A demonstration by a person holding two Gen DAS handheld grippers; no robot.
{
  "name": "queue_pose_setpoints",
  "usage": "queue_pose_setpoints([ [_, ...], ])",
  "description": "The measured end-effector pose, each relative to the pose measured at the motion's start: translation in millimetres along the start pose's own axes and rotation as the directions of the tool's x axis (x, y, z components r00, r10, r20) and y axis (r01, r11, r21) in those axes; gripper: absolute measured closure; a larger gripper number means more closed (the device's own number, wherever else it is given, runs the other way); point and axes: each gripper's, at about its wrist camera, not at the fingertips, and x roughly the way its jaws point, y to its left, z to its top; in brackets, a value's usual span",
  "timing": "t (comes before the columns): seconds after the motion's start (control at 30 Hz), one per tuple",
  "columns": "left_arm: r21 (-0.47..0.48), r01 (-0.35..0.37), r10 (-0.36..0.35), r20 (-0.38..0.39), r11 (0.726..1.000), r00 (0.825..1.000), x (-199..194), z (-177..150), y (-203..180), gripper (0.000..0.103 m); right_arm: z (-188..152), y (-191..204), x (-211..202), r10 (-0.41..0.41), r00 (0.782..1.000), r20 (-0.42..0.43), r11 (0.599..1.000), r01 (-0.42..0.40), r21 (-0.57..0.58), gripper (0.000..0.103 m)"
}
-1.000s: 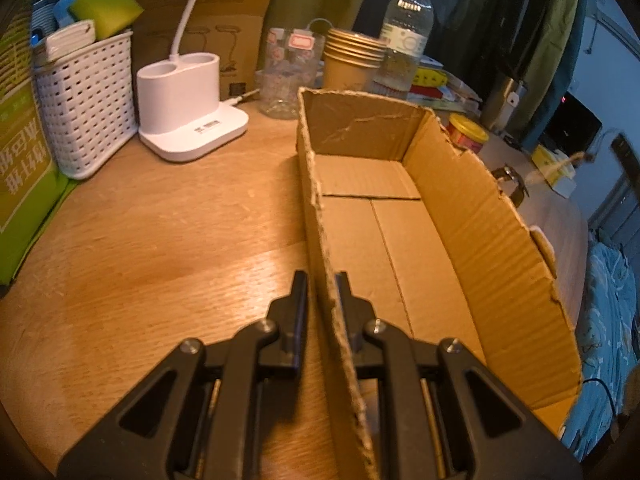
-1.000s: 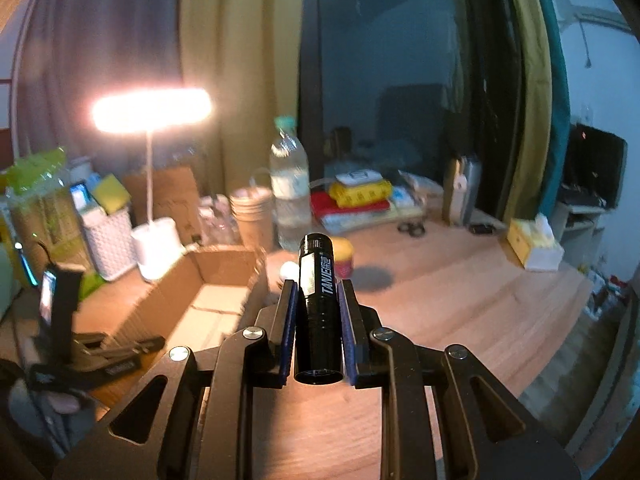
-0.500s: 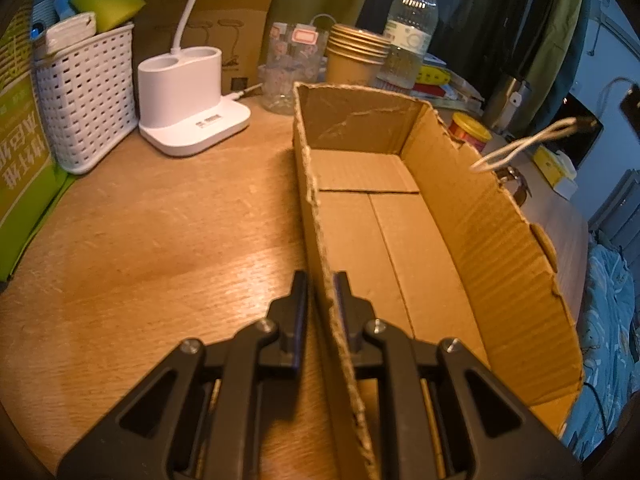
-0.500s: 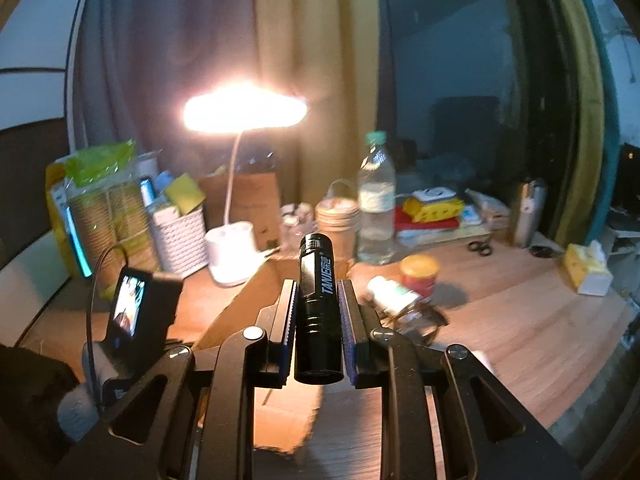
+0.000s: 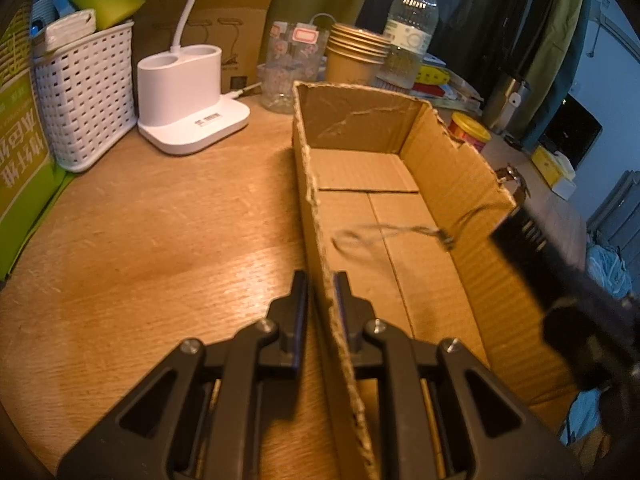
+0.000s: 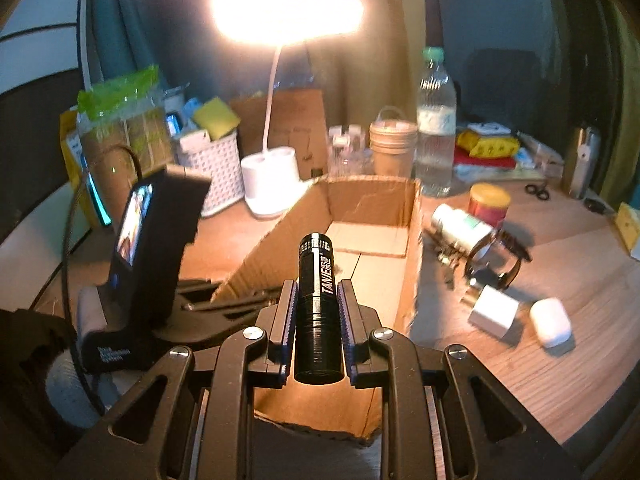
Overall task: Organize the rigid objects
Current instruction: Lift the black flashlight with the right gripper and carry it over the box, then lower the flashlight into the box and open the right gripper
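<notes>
- Wooden tabletop [image 5: 160,240], lamp-lit and crowded along its far edge: white basket [image 5: 86,92], lamp base [image 5: 188,108], paper cups [image 5: 356,56], water bottle [image 5: 412,28].
- Cardboard box [image 5: 452,184] lies open in the middle; its floor is bare apart from a trailing cord, so nothing is stowed yet.
- Left gripper [image 5: 320,296]: fingers pinched tight on the box's near side wall, steadying it.
- Right gripper [image 6: 318,300]: fingers clamped on a black flashlight [image 6: 318,280], held above the box's near end, not released.
- Outstanding, right of the box: white bottle [image 6: 460,224], yellow-lidded tin [image 6: 488,200], white adapter [image 6: 494,312], earbud case [image 6: 552,322].
</notes>
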Motion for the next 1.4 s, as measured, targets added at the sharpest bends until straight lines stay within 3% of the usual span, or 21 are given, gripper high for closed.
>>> queue_pose_setpoints([
  [0.37, -0.001, 0.002, -0.002, 0.000, 1.000, 1.000, -0.1, -0.1, 0.3, 0.090, -10.7, 3.7, 18.9, 0.040, 0.992, -0.118, 0.999, -0.041, -0.012, 0.081],
  [0.6, -0.001, 0.003, -0.003, -0.001, 1.000, 1.000, -0.1, -0.2, 0.3, 0.090, -10.9, 2.8, 17.2, 0.062, 0.989, -0.134, 0.998, -0.064, -0.012, 0.081],
  [0.87, 0.002, 0.006, -0.006, -0.003, 1.000, 1.000, 0.0, -1.1, -1.1, 0.090, -6.6, 3.5, 8.1, 0.073, 0.990, -0.123, 0.996, -0.078, -0.036, 0.078],
  [1.4, 0.005, 0.007, -0.007, -0.006, 1.000, 1.000, 0.5, -2.4, -3.4, 0.090, 0.7, -19.6, -15.0, -0.030, 0.998, -0.059, 0.999, 0.028, -0.044, 0.074],
])
